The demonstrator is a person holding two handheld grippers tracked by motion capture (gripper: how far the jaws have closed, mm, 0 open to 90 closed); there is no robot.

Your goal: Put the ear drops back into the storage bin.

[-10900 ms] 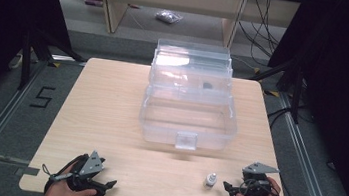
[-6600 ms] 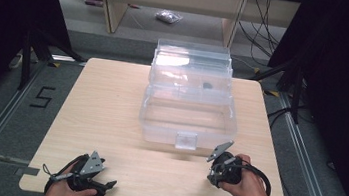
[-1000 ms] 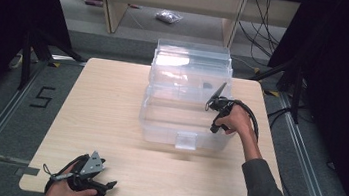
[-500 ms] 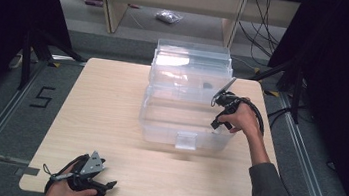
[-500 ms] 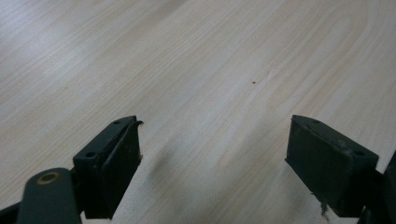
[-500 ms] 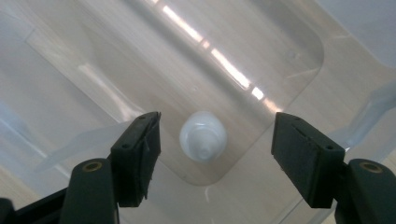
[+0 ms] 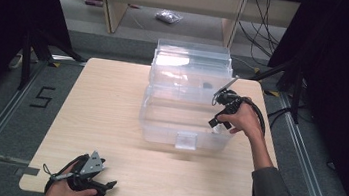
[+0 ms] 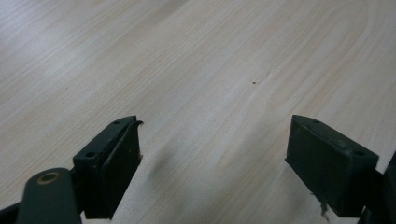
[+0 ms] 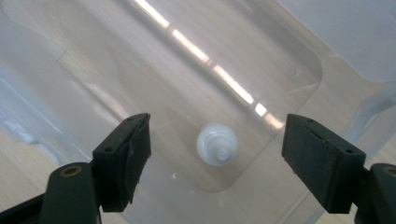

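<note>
A small white bottle (image 9: 217, 144) is seen standing upright on the floor of a clear plastic box (image 7: 159, 126), its long axis vertical and its narrow cap pointed up toward the right gripper's camera, so that it appears as a round disc with a smaller nub at the centre. In the right gripper view it is found in a rounded corner of the box floor. In the high view the bottle (image 7: 216, 128) is faintly made out through the box wall, near the box's right end.

The box is placed at the middle of the worktop (image 7: 106, 100), reaching toward the far edge, with its transparent lid (image 7: 192, 62) raised at the back.

The right gripper (image 7: 218, 121) is held over the right end of the box, jaws directed downward into it. The right hand (image 7: 240, 118) is wrapped around the body, with the forearm extended from the near right corner of the worktop. The jaws are spread wide; the bottle lies below and between them, untouched, slightly closer to the jaw seen on the left of that view.

The left gripper (image 7: 106, 186) is rested at the near edge of the worktop toward the left corner, gripped by the left hand (image 7: 62, 192) and pointed to the right. Its jaws are held wide apart over bare wood, with nothing between them.
</note>
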